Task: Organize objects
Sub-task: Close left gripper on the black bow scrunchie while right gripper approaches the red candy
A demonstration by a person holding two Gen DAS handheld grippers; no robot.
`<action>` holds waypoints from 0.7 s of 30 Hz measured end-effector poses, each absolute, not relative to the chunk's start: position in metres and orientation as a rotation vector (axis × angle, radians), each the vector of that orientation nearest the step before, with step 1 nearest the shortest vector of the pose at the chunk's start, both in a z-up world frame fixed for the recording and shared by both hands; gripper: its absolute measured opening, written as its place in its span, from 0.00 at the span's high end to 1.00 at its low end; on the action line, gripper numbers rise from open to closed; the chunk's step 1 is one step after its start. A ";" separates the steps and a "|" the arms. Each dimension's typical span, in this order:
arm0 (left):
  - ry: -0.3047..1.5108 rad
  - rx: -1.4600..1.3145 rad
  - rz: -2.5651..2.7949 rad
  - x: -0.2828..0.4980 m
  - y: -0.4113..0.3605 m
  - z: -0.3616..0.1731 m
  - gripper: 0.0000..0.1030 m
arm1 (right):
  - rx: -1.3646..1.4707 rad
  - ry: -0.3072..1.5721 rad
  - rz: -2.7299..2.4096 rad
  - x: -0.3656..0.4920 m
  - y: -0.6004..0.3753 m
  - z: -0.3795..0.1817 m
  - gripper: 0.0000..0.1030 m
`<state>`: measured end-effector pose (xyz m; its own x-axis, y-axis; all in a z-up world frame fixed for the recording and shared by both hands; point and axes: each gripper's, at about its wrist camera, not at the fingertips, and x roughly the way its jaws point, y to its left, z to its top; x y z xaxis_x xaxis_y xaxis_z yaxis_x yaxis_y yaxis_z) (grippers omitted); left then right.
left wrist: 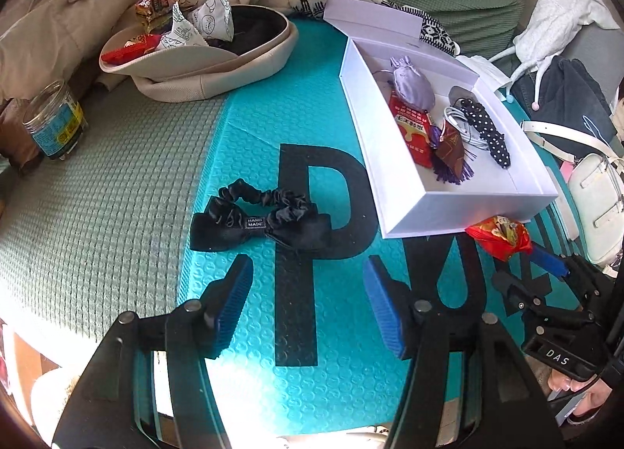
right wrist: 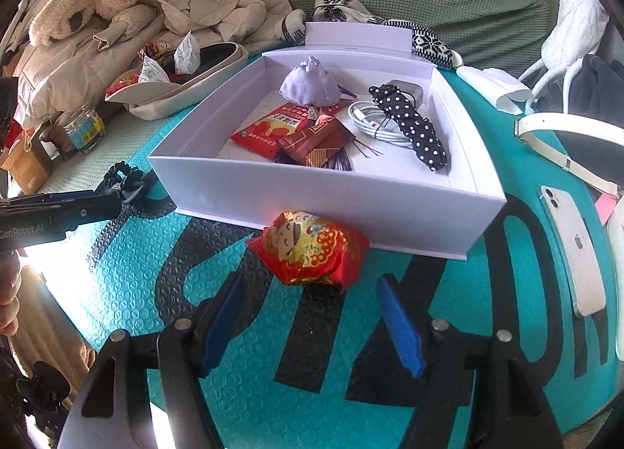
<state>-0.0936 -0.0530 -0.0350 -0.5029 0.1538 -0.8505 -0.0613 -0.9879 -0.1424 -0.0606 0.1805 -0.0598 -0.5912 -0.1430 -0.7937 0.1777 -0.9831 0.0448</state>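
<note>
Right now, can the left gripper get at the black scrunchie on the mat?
Probably yes. The left gripper is open and empty, the black scrunchie lies just ahead of its fingertips on the teal mat, and nothing lies between them.

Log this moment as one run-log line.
left gripper open, above black scrunchie | right gripper open, before red candy | white box part-filled

hand-held gripper (left wrist: 308, 304) | black frame | blue ribbed pads | silver rivets

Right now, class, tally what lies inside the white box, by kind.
Packets: 2
Pouch: 1
Cable: 1
Spotted bow: 1
Charger: 1
Total: 6
</note>
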 end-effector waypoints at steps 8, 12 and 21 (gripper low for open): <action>-0.148 -1.534 2.615 -0.130 -0.061 -0.053 0.44 | 1.321 0.092 -2.650 -0.078 0.176 -0.067 0.32; -0.104 -1.507 2.627 -0.143 -0.059 -0.056 0.44 | 1.301 0.086 -2.664 -0.082 0.176 -0.068 0.32; -0.048 -1.416 2.607 -0.155 -0.048 -0.058 0.59 | 1.264 -0.004 -2.657 -0.080 0.186 -0.068 0.36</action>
<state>-0.1550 -0.0482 -0.0583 -0.5327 0.1673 -0.8296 -0.1368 -0.9844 -0.1107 -0.0797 0.1864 -0.0675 -0.6146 -0.1796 -0.7681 0.1774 -0.9803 0.0873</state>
